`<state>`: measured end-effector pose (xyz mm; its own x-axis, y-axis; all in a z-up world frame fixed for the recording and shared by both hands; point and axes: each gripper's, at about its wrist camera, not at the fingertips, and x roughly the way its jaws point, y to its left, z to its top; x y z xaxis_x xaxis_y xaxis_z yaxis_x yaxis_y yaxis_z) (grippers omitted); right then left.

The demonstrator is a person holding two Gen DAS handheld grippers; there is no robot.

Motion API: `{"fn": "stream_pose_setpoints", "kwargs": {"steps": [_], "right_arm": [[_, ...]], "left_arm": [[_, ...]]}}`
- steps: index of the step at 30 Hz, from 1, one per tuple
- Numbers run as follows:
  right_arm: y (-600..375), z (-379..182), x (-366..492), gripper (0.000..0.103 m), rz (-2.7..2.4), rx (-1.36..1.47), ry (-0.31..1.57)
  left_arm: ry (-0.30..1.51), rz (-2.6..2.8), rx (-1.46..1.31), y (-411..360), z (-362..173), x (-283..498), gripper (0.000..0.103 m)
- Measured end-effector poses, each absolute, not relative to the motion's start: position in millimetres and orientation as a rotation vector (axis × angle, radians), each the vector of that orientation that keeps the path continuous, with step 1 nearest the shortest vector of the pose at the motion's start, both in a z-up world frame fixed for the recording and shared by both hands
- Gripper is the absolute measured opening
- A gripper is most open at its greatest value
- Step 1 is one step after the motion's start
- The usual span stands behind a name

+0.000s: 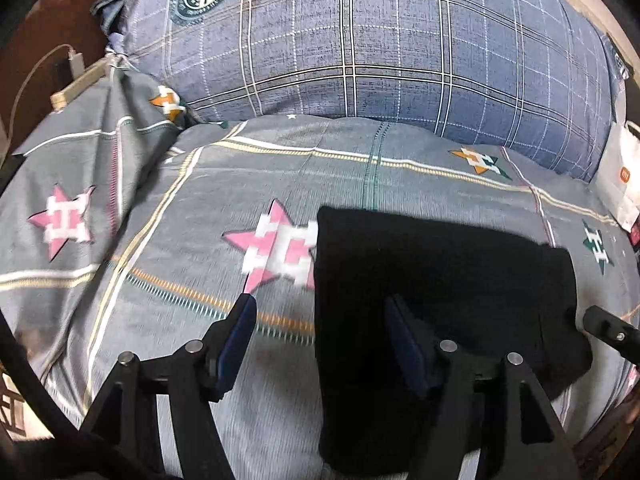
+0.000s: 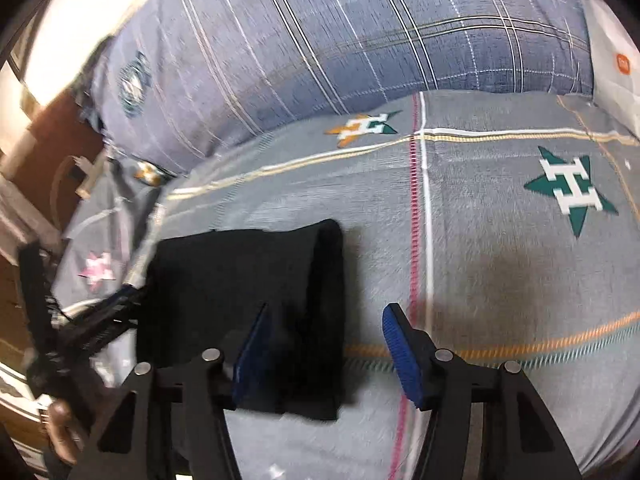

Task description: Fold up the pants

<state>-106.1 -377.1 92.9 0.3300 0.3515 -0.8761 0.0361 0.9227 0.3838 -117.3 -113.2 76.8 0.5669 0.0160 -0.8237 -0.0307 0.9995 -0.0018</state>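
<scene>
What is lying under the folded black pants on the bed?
The black pants lie on the grey star-patterned bedsheet. Whatever sheet pattern lies beneath them is covered.

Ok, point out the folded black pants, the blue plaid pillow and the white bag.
black pants (image 1: 440, 264): left wrist view, top layer.
plaid pillow (image 1: 380, 40): left wrist view, middle.
white bag (image 2: 612, 60): right wrist view, front face.

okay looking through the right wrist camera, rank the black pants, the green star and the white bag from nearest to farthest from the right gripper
1. Black pants, folded, by the left finger of the right gripper.
2. Green star, upper right on the bedspread.
3. White bag, far right corner against the plaid pillow.
</scene>
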Motion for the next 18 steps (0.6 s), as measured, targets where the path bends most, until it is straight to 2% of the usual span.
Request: {"fn": "stream_pose_setpoints", "kwargs": {"steps": [3, 5, 8, 14, 18], "right_arm": [[-375.4, 95.2, -123.7, 0.061, 0.239, 0.399, 1.206], [-366.5, 91.3, -135.1, 0.061, 0.232, 0.373, 1.228], [-356.3, 79.6, -139.2, 0.061, 0.208, 0.325, 1.282], [-359.3, 67.8, -141.5, 0.071, 0.163, 0.325, 1.315], [-367.8, 61.4, -147.2, 0.073, 0.155, 0.37, 1.328]], "left_arm": [[0.951, 0.033, 0.015, -125.1, 76.9, -134.6, 0.069], [0.937, 0.028, 0.05, -135.1, 76.5, -143.9, 0.077], [0.946, 0.019, 0.104, -147.2, 72.1, -147.6, 0.078], [0.963, 0.037, 0.086, -145.8, 66.4, -146.4, 0.08], [0.971, 0.047, 0.044, -140.9, 62.8, -145.4, 0.088]]}}
